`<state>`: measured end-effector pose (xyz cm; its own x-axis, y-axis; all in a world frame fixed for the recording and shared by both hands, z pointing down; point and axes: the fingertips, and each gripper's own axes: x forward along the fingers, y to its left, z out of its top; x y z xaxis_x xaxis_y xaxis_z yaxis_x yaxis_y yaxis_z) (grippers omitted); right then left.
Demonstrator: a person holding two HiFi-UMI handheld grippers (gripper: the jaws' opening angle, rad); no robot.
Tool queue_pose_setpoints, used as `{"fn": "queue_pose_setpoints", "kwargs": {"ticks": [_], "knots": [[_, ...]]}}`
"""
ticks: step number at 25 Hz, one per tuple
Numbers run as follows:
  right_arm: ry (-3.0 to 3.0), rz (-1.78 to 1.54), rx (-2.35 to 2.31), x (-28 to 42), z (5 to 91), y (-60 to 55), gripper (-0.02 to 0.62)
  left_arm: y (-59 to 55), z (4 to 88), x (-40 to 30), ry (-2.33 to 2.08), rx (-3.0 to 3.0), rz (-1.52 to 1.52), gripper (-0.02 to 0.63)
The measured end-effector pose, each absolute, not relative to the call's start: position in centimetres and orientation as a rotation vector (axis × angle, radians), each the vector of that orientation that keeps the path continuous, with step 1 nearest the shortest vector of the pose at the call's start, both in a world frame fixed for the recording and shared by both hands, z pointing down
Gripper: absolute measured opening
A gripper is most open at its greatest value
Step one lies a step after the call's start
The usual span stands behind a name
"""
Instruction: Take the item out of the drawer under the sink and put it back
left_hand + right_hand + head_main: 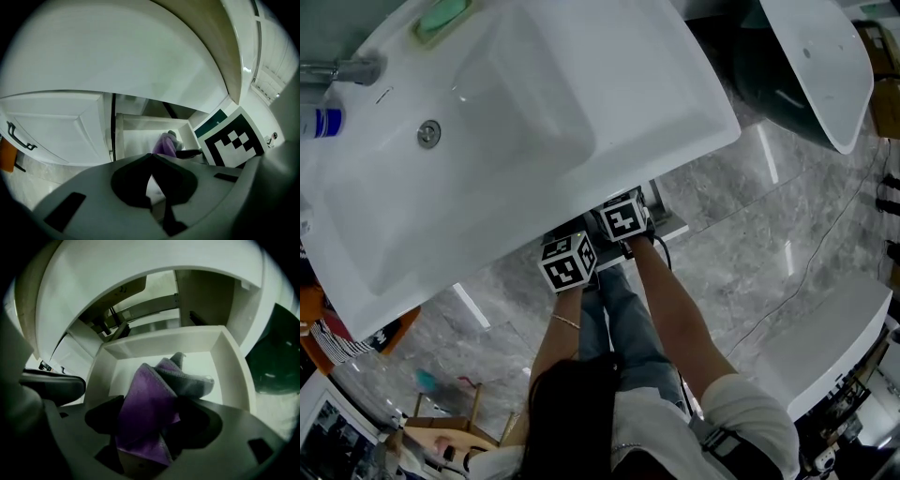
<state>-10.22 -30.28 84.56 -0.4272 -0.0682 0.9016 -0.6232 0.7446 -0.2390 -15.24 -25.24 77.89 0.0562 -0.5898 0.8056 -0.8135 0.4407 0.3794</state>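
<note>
A purple and grey cloth [152,399] stands bunched up in the white drawer [234,376] that is pulled out under the sink [487,141]. My right gripper [150,423] points steeply down into the drawer, its jaws spread wide on either side of the cloth, which rests on the drawer floor. My left gripper [151,161] hovers just left of it, shut with nothing in it. From there the cloth [165,144] shows beside the right gripper's marker cube [232,140]. In the head view only the two marker cubes [569,262] [623,218] show below the sink's rim; the jaws are hidden.
Left of the drawer is a white cabinet door with a black handle [18,138]. On the sink sit a tap [347,70], a green soap dish [443,14] and a blue bottle [321,122]. Another white basin [825,66] stands to the right, over grey marble floor [741,216].
</note>
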Motion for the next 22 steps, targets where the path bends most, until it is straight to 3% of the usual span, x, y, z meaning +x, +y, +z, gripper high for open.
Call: {"fn": "queue_pose_setpoints", "kwargs": {"ticks": [7, 15, 22], "knots": [[-1.879, 0.612, 0.537, -9.5, 85.3, -30.7, 0.347, -25.5, 78.0, -14.6, -1.629, 1.224, 0.240, 0.003], [-1.856, 0.591, 0.630, -8.6, 85.6, -31.7, 0.206, -25.2, 78.2, -14.6, -1.629, 1.225, 0.255, 0.003], [-1.868, 0.636, 0.677, -8.4, 84.9, -31.6, 0.134, -24.6, 77.7, -14.3, -1.623, 1.221, 0.257, 0.003]]}}
